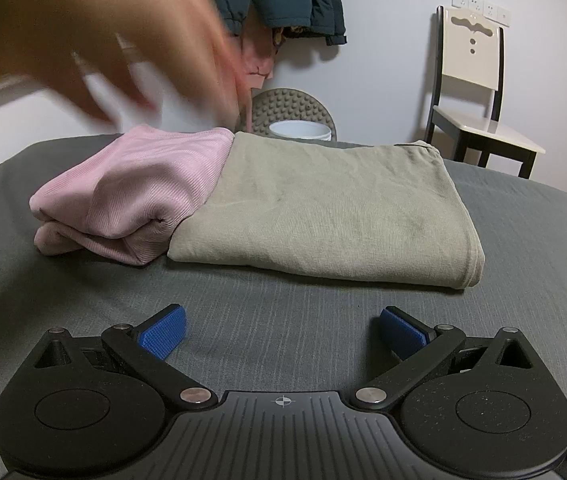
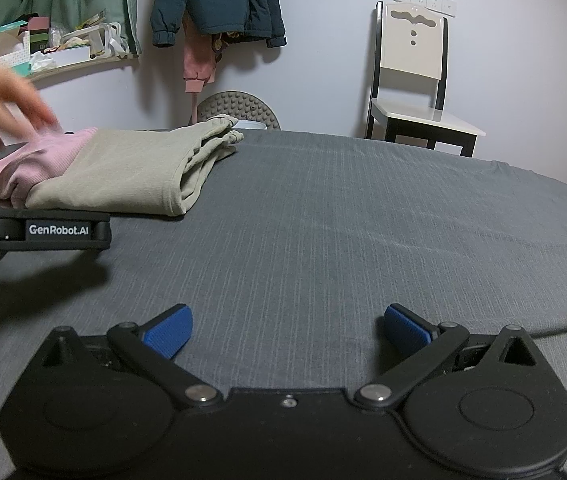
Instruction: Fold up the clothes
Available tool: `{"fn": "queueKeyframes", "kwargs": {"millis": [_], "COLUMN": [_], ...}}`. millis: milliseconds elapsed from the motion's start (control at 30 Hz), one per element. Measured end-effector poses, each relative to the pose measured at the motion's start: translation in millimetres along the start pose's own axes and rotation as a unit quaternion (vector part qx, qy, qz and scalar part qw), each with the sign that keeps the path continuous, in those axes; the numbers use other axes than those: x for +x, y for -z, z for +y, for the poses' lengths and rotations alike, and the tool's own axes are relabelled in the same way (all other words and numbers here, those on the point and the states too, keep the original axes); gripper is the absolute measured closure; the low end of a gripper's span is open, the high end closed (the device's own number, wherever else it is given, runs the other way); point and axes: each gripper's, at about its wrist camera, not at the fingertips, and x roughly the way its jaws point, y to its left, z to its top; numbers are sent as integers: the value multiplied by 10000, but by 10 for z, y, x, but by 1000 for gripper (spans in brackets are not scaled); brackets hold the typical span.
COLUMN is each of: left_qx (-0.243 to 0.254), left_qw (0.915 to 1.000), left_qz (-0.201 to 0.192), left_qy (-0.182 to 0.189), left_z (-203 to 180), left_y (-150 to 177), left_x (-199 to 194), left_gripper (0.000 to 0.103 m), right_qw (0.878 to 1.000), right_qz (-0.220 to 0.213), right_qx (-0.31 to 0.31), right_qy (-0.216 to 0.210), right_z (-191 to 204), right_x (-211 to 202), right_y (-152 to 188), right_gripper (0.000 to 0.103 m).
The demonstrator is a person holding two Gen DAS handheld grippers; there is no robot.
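clothes lie folded side by side on the grey bed point(image 1: 283, 340): a pink garment point(image 1: 131, 196) touching an olive garment point(image 1: 323, 216). a blurred bare hand point(image 1: 95, 40) hovers above the pink one. left tongs point(image 1: 282, 330) and right tongs point(image 2: 287, 330) rest wide apart, holding nothing.

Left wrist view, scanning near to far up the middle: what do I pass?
Open left gripper → bare grey bedsheet → folded olive garment → white bucket → nubbed grey disc → wall.
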Motion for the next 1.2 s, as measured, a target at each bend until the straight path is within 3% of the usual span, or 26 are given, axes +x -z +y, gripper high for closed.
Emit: {"fn": "queueKeyframes", "kwargs": {"millis": [1200], "left_qx": [-15], "left_qw": [10000], "left_qz": [-22], "left_qy": [-20], "left_z": [-39], "left_y": [-3], "left_x": [54], "left_gripper": [0], "right_qw": [10000], "right_qz": [-10], "right_qx": [5], "right_qy": [-1], "right_z": [-9], "right_x": [-3], "right_y": [18], "right_gripper": [0]}}
